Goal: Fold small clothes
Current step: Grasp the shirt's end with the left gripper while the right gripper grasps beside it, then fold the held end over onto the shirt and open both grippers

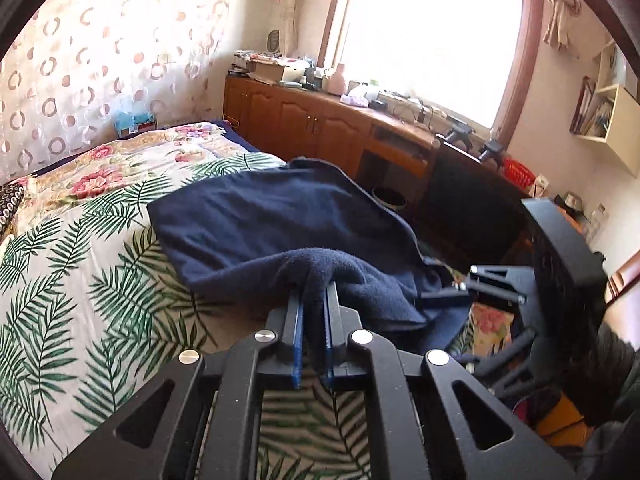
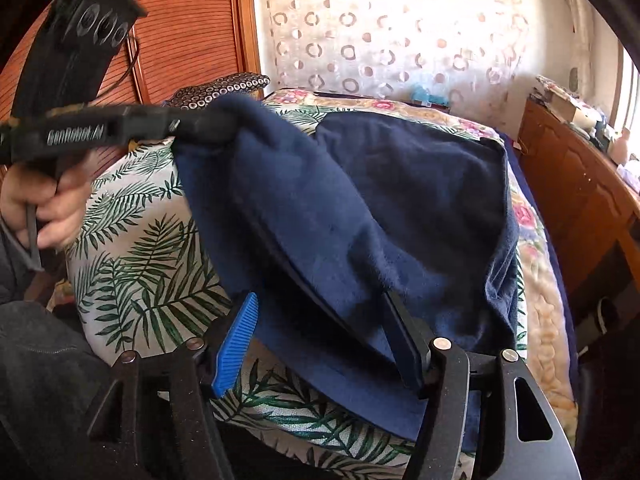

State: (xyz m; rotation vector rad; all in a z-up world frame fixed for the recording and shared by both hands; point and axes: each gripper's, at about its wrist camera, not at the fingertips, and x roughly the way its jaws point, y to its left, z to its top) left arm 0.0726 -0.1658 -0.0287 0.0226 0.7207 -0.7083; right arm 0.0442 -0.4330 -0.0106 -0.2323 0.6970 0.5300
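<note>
Your left gripper (image 1: 314, 292) pinches a corner of the navy garment (image 1: 256, 216) on the bed (image 1: 80, 280) — lifted for folding — while your right gripper (image 2: 320, 320) stands spread, one finger under the cloth.

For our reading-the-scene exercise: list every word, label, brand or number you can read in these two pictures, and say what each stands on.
"GenRobot.AI", white letters, slightly blurred, on the side of the left claw body, seen from the right wrist view.
Book spines on the wall shelf: too small to read.
Boxes and packets on the cabinet top: too blurred to read.
Nothing readable on the blue cloth or the bedspread.
</note>
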